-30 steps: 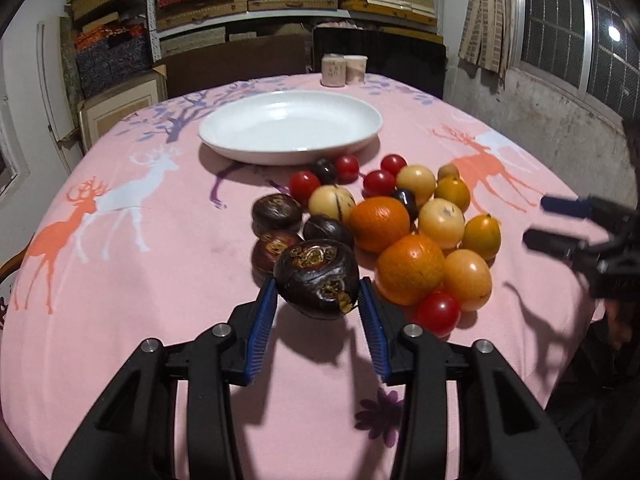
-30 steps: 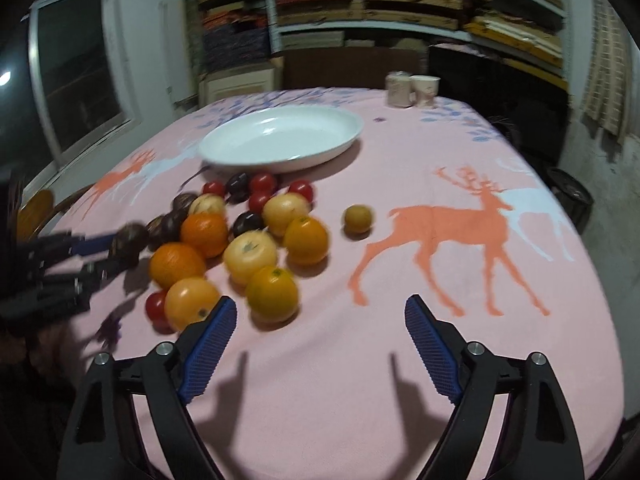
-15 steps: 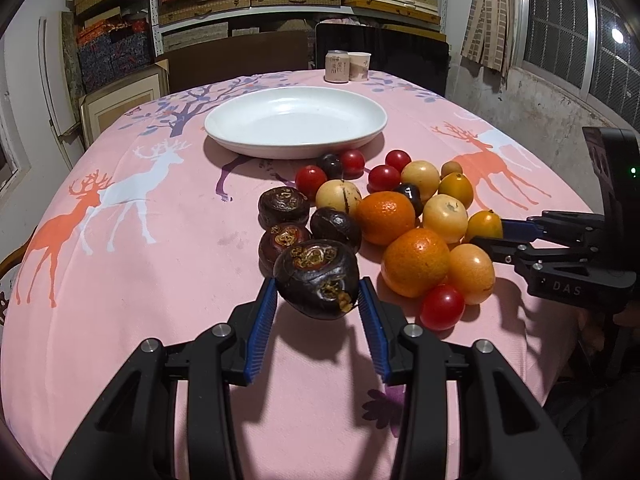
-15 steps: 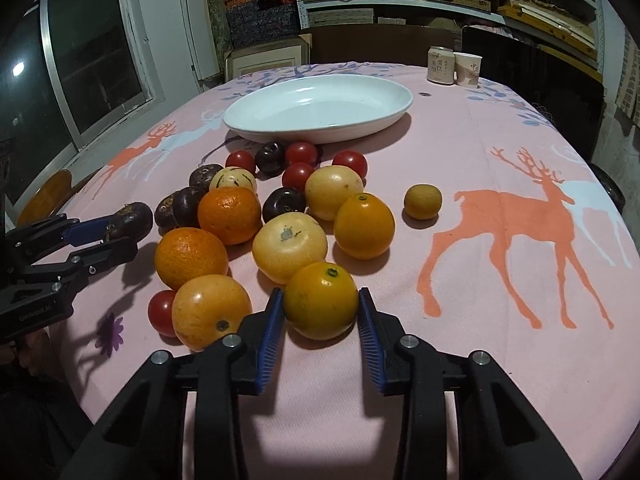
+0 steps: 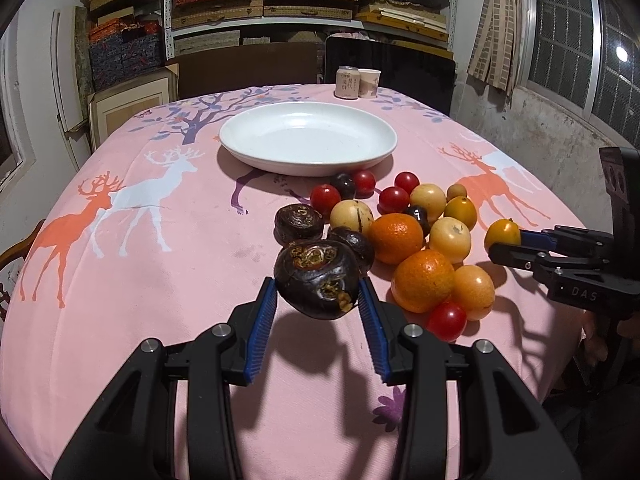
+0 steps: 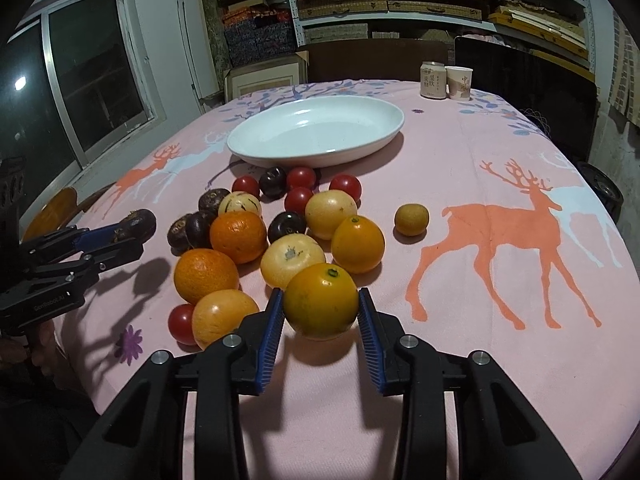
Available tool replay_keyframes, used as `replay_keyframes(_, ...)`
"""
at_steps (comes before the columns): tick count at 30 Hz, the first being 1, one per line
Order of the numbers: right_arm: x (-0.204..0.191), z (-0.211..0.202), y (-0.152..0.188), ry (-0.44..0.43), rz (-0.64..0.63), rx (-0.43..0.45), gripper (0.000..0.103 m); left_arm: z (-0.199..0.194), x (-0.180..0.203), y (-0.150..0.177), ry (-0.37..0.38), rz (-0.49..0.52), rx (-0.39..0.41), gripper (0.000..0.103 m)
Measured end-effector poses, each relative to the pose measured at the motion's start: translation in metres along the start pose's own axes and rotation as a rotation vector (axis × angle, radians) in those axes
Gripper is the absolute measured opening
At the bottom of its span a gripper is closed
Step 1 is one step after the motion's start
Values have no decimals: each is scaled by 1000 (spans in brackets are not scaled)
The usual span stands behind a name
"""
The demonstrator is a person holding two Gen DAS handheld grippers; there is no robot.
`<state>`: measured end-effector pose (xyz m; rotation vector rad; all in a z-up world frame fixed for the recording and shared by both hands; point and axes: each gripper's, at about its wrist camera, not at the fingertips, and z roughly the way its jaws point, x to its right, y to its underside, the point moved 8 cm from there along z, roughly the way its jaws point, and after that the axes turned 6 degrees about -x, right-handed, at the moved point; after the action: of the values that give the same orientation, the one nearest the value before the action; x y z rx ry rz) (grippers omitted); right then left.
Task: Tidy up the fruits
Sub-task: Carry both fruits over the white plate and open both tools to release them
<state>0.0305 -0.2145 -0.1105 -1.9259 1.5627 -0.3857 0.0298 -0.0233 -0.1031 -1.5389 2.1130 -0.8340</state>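
My left gripper point(image 5: 316, 298) is shut on a dark purple-brown fruit point(image 5: 316, 276), held just above the pink cloth, left of the pile. In the right wrist view my right gripper point(image 6: 320, 308) is shut on a yellow-orange fruit point(image 6: 320, 294) at the pile's near edge, slightly off the cloth. The fruit pile point(image 5: 400, 236) holds oranges, yellow fruits, cherry tomatoes and dark fruits. Behind it stands an empty white plate point(image 5: 256, 158), also in the right wrist view, plate point(image 6: 256, 150). Each view shows the other gripper from the side: right gripper point(image 5: 506, 242), left gripper point(image 6: 128, 236).
A small brownish fruit point(image 6: 411, 220) lies apart, right of the pile. A can point(image 5: 347, 83) and a paper cup point(image 5: 369, 82) stand at the table's far edge. Dark chairs and packed shelves rise behind. The cloth drops off at the near edge.
My right gripper went from wide open and off the pile to shut on the yellow-orange fruit, then raised it a little. The left gripper kept its hold on the dark fruit.
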Motion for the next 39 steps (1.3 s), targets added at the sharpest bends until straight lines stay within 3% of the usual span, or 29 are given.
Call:
replay_keyframes(8,1,-8,-24,-10,-11,30,37,-3,-18,-26,16,-42,24,41)
replay_keyframes(16,10,-5,-116,24,-55,98,37,12,-35,-110,16,-33,65,41)
replay_keyframes(23,26,65,-218,-11,-38,50,37,99,-53,-187,41,-49,-51,41)
replay_keyframes(28,36,143,-263,-80,34,-48,37,176,-70,-218,22,-63,-137,41)
replay_keyframes(32,32,185,-276,-86,43,-104,39,211,-74,-229,23,-62,-174,39)
replay_keyframes(34,32,192,-278,-73,55,-105,54,215,-77,-232,6,-58,-175,42)
replay_keyframes(35,33,188,-281,-53,59,-81,60,213,-78,-231,5,-60,-172,42)
replay_keyframes(39,33,158,-277,-66,57,-28,60,184,-81,-223,-2,-63,-133,54)
